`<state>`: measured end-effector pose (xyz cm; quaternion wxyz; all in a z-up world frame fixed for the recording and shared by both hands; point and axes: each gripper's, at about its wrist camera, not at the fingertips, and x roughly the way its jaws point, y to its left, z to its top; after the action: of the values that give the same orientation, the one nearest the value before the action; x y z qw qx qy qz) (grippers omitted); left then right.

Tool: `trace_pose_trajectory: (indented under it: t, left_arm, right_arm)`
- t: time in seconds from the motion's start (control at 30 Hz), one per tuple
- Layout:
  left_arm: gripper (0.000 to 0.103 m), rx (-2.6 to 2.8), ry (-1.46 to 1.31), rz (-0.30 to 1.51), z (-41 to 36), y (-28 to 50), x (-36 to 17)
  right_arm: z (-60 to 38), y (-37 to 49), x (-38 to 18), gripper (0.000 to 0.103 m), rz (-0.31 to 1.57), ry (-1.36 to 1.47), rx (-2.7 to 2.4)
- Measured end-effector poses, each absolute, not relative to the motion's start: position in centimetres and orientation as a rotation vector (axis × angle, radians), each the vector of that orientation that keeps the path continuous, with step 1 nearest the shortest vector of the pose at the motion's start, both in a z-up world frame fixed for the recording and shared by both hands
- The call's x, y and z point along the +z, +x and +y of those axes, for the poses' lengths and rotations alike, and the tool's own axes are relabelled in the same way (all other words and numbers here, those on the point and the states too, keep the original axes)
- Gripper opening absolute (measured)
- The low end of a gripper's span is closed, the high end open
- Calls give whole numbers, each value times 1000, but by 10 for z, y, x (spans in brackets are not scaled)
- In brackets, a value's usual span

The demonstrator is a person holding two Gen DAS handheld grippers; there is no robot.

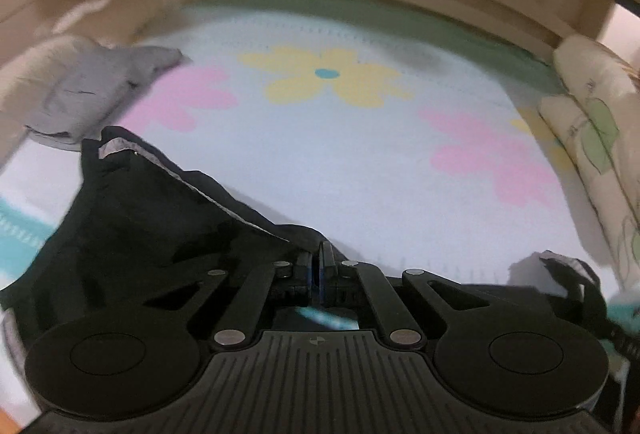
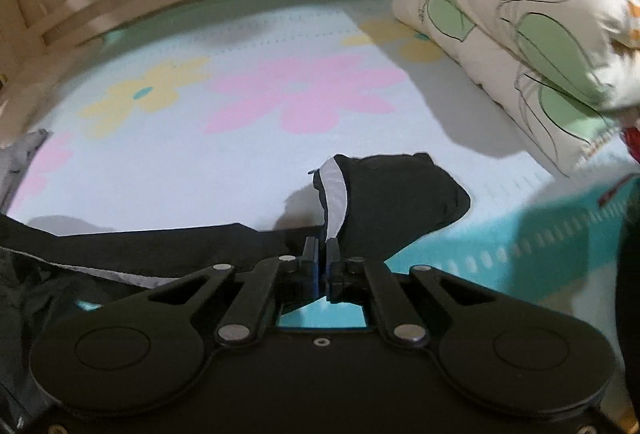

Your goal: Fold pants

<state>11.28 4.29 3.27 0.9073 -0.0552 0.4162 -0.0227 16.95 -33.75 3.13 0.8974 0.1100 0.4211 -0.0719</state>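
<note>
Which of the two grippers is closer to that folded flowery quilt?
Right. The right gripper, shut on the black pants, has the quilt close ahead-right; from the left gripper it lies farther off.

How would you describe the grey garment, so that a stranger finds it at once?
Start from the flowered mat with its yellow flower in the middle. At the mat's left edge, beyond the black pants, lies the grey garment, crumpled in a heap. It alone is pale grey; the pants are black and the bedding is cream with green leaves.

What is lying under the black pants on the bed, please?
Under the black pants lies the flowered bed sheet, with a teal band showing beside the raised corner. Anything beneath the bunched fabric itself is covered and cannot be seen.
</note>
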Motion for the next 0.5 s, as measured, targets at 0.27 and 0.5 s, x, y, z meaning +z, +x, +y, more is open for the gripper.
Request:
trace_pose_trajectory:
  t: [0.27, 0.5]
  left_arm:
    - [3, -27, -132, 918, 68, 45, 2]
    - [3, -32, -17, 1034, 62, 22, -46]
  right_arm:
    - [-330, 110, 15, 7, 917, 248, -123]
    - [-327, 85, -26, 9, 1044, 221, -125]
